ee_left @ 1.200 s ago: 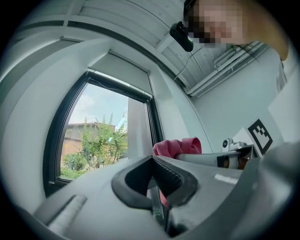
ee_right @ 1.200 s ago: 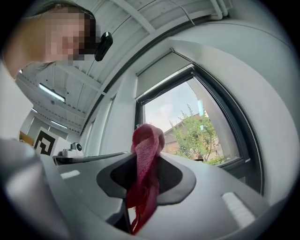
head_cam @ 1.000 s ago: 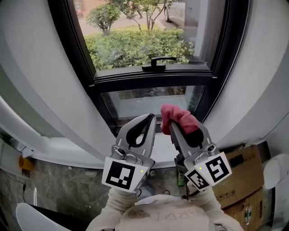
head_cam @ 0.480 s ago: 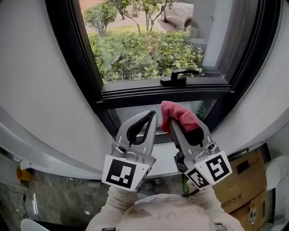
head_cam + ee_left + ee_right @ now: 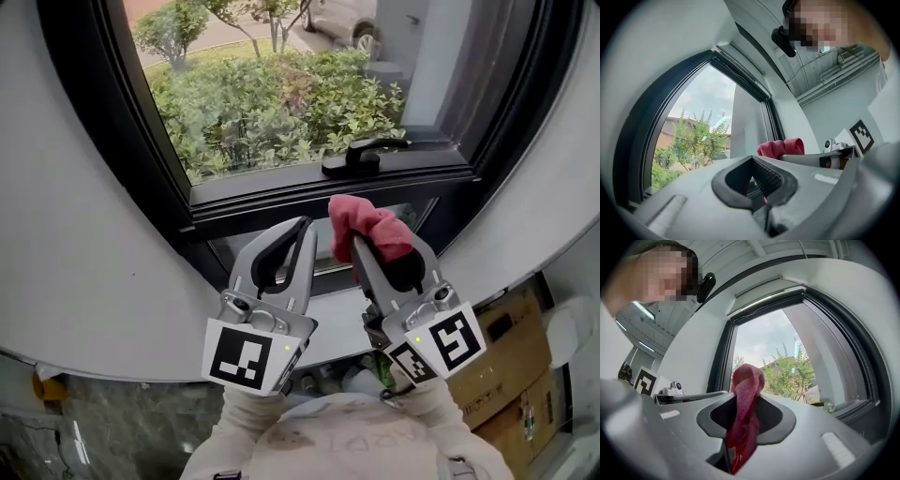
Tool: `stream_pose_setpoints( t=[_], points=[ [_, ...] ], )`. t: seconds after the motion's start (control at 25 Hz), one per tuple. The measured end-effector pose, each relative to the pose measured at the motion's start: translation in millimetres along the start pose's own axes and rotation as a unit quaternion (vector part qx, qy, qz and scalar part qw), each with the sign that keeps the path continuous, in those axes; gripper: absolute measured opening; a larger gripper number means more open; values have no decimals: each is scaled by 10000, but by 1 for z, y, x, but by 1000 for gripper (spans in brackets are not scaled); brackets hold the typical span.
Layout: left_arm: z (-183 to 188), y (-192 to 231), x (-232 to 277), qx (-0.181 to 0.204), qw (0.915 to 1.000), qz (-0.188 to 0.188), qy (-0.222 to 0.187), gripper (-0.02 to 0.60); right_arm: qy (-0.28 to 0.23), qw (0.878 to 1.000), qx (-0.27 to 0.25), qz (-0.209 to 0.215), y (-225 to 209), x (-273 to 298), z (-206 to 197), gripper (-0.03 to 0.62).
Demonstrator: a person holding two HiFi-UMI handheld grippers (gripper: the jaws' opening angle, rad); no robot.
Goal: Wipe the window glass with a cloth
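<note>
A pink-red cloth is bunched in my right gripper, whose jaws are shut on it; in the right gripper view the cloth sticks up between them. My left gripper is shut and holds nothing, close beside the right one. Both point at the window glass, in front of the lower pane below the black handle. In the left gripper view the cloth shows to the right, and the glass lies ahead.
A black window frame crosses between the upper and lower panes. White walls curve off on both sides. Cardboard boxes stand on the floor at the lower right. Bushes and a parked car show outside.
The head view has swung up and to the right, so the window sits lower and larger. Both grippers keep their hold and stay side by side, slightly higher against the frame.
</note>
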State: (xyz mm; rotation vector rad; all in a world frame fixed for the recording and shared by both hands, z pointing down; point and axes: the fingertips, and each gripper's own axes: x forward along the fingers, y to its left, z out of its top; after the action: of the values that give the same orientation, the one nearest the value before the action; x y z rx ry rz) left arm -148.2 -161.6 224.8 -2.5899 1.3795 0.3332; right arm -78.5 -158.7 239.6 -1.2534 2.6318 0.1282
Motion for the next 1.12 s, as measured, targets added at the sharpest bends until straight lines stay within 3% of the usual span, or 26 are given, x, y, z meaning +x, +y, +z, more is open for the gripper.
stream_pose_setpoints(
  t=[0.28,0.52,0.84,1.12],
  points=[
    [-15,-10,40,53,9999,-64,139,0,-57,9999,143,4,-40,12,-4,127],
    [-23,-19,88,73,9999,-55,80,0,-192,9998,71,-78,-100,34,14,127],
    [-29,-13,139,213,9995,207,103,2,-623,9971,-354,-268,-186,93,77,127],
    [-20,9,159,257,9983,482,211,0,-962,9901,-906,-466,-221,155,148,128]
  ],
)
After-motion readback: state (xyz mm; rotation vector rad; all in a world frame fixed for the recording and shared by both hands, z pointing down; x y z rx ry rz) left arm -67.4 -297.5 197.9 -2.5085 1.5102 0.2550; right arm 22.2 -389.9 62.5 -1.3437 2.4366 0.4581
